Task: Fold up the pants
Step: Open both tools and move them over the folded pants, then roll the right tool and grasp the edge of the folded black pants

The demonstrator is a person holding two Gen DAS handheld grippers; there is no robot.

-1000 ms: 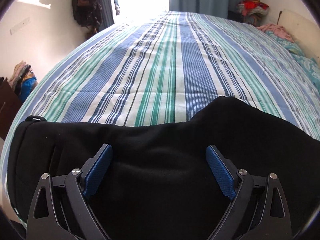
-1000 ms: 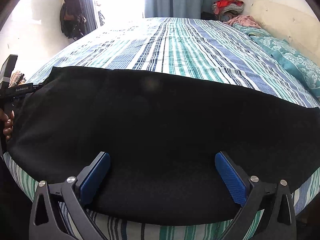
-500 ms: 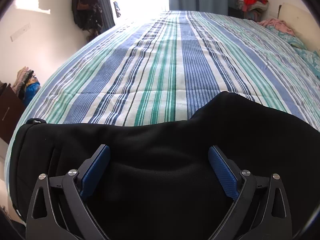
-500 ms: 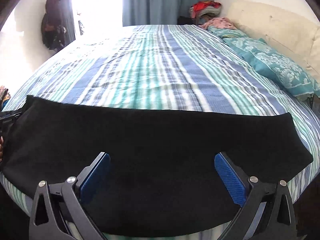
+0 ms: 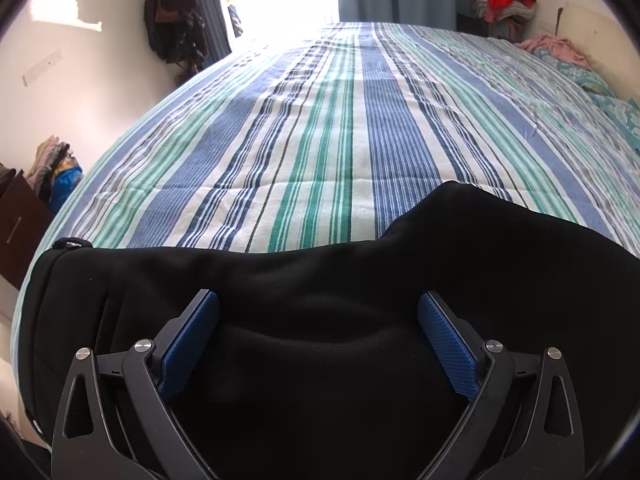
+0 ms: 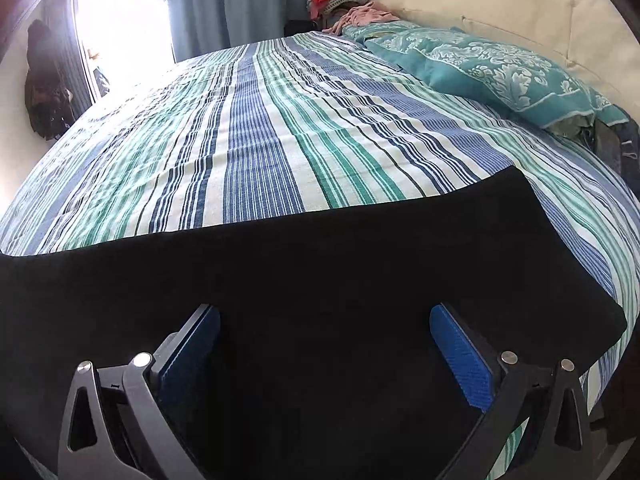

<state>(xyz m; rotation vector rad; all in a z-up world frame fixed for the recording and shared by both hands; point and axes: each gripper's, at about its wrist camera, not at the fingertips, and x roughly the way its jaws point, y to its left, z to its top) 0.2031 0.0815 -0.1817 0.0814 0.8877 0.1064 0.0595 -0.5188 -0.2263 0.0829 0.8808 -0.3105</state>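
- One pair of black pants (image 5: 320,280) lies along the near edge of the bed (image 5: 360,140), spread flat on the striped sheet, likely so the folds can be made on a broad, even surface.
- At the far left of the left wrist view the waist end shows a small loop (image 5: 70,243) at its corner; the cloth there looks doubled, leg on leg, though the black fabric hides the layers.
- The left claw (image 5: 318,340) hangs over the waist part with its two blue pads wide apart and nothing between them; whether the fingers touch the cloth cannot be told.
- Its place over the thick end suits a hold-down or a pick-up of that end, judged from the pose alone.
- The right claw (image 6: 324,344) sits over the leg part, also spread wide and empty, with the hem end (image 6: 560,272) to its right lying square on the sheet.
- Two claws well apart along the length fit a fold that brings one end over the other; that fold is not yet done.
- At the right, one teal pillow (image 6: 500,68) rests against the headboard (image 6: 480,8), well clear of the pants.
- Counted: one pants, two claws, one pillow in clear view.
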